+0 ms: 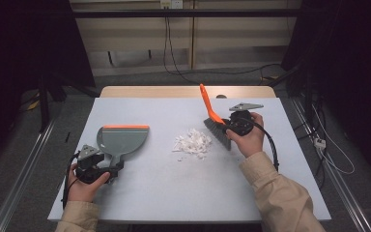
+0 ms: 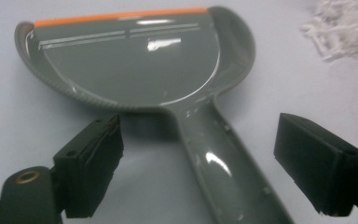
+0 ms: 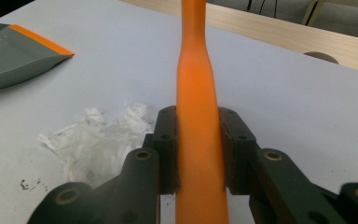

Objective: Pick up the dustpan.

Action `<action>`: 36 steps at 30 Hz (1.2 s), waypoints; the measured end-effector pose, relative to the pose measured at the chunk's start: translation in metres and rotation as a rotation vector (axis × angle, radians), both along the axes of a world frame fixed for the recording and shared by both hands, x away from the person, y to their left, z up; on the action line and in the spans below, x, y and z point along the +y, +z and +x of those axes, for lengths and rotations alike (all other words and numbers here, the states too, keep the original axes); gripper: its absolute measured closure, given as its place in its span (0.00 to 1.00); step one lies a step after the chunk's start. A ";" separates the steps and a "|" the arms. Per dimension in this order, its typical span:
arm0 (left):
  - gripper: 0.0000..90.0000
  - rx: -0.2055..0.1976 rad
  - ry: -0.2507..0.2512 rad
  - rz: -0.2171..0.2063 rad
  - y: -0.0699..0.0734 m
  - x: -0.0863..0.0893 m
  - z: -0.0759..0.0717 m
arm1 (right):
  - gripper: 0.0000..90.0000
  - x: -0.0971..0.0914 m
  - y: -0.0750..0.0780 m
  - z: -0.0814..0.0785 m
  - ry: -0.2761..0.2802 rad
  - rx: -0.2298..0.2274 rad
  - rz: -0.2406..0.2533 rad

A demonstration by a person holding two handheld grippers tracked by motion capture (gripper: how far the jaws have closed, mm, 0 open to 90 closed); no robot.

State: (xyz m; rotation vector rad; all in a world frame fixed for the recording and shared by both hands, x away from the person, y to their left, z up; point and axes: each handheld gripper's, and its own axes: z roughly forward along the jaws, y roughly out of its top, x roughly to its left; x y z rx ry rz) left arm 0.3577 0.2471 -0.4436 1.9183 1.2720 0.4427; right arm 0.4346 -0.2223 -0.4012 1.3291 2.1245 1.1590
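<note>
The grey plastic dustpan with an orange front lip lies flat on the left half of the white worktop, and its handle points toward us, straight into our left gripper. In the left gripper view the long axis of the dustpan handle runs up between the two black jaws, a little nearer to the right jaw than to the left. Both jaws stand apart from the handle, with a clear gap on each side, so this gripper is released and holds nothing yet. We judge that the coming move turns on this: the handle is already between the jaws, so they need only to close on it. The handle looks smooth and shiny, so we think a grip that is not centred could slip.

Our right gripper is clenched on the orange plastic handle of the small brush with dark bristles. In the right gripper view this handle rises upright between the pads, which press on it from both sides. The brush stands at the right of the pile of white paper scraps, very near to it. The pile lies between brush and dustpan, and the orange lip does not face it but points away from us.
</note>
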 end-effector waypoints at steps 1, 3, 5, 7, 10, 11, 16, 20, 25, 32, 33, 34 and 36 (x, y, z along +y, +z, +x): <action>0.18 0.013 0.009 0.000 -0.001 0.000 0.001 | 0.80 0.000 -0.001 0.001 -0.002 -0.002 -0.003; 0.21 0.039 0.014 0.011 -0.003 0.000 0.002 | 0.80 0.002 -0.003 0.005 0.000 -0.004 -0.012; 0.22 0.065 0.014 0.019 -0.003 0.000 0.004 | 0.80 0.005 -0.005 0.007 0.003 -0.001 -0.017; 0.23 0.080 0.024 0.017 -0.004 -0.001 0.006 | 0.80 0.008 -0.008 0.009 0.010 0.001 -0.028; 0.30 0.108 0.028 0.018 -0.002 -0.004 0.010 | 0.80 0.013 -0.014 0.011 0.012 0.001 -0.054; 0.33 0.113 0.030 0.029 -0.001 -0.005 0.011 | 0.80 0.014 -0.015 0.012 0.010 0.006 -0.053; 0.40 0.140 0.048 0.072 0.003 -0.003 0.014 | 0.80 0.016 -0.017 0.013 0.007 0.007 -0.055; 0.45 0.127 0.071 0.112 0.007 0.005 0.014 | 0.80 0.016 -0.016 0.012 0.008 0.002 -0.065; 0.46 0.109 0.025 0.156 0.008 -0.003 0.017 | 0.80 0.017 -0.016 0.012 0.008 0.002 -0.068; 0.53 0.120 0.007 0.206 0.005 -0.013 0.024 | 0.80 0.020 -0.017 0.012 0.014 0.000 -0.074; 0.56 0.123 0.009 0.205 0.004 -0.015 0.025 | 0.80 0.020 -0.017 0.012 0.013 0.000 -0.077; 0.58 0.129 0.003 0.206 0.003 -0.016 0.026 | 0.80 0.021 -0.017 0.013 0.014 0.000 -0.081; 0.69 0.121 0.004 0.211 0.001 -0.016 0.027 | 0.80 0.021 -0.016 0.013 0.012 0.001 -0.086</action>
